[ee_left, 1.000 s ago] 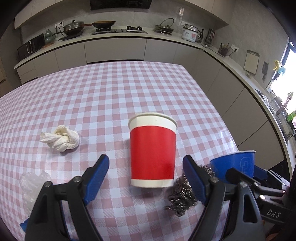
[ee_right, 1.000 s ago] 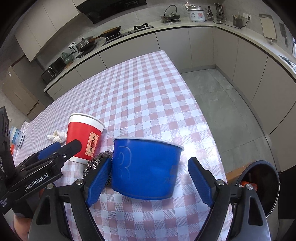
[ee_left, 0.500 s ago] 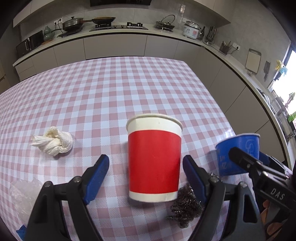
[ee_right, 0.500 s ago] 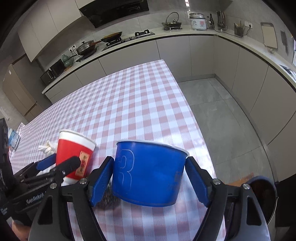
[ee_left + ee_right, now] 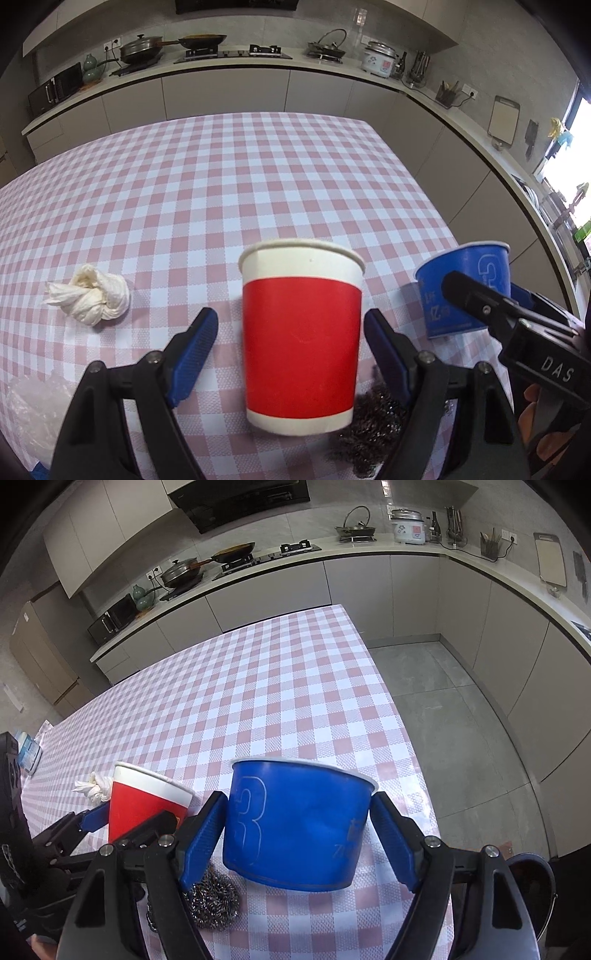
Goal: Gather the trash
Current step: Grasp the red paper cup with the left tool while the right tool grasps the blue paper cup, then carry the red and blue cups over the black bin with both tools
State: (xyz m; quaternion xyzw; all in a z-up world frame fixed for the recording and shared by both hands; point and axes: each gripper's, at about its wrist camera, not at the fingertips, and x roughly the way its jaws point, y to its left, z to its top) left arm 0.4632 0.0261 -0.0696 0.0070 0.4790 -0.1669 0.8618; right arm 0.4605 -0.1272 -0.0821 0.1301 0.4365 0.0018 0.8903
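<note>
While jaws close, red cup [image 5: 301,343], blue cup [image 5: 297,823]

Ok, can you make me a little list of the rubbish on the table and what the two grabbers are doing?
table: pink-and-white checked cloth
red cup: upright, inside the open left gripper, not squeezed yet
blue cup: squeezed by the right gripper, pads on both sides
tissue: crumpled, left of the red cup
metal scrubber: lying between the two cups
</note>
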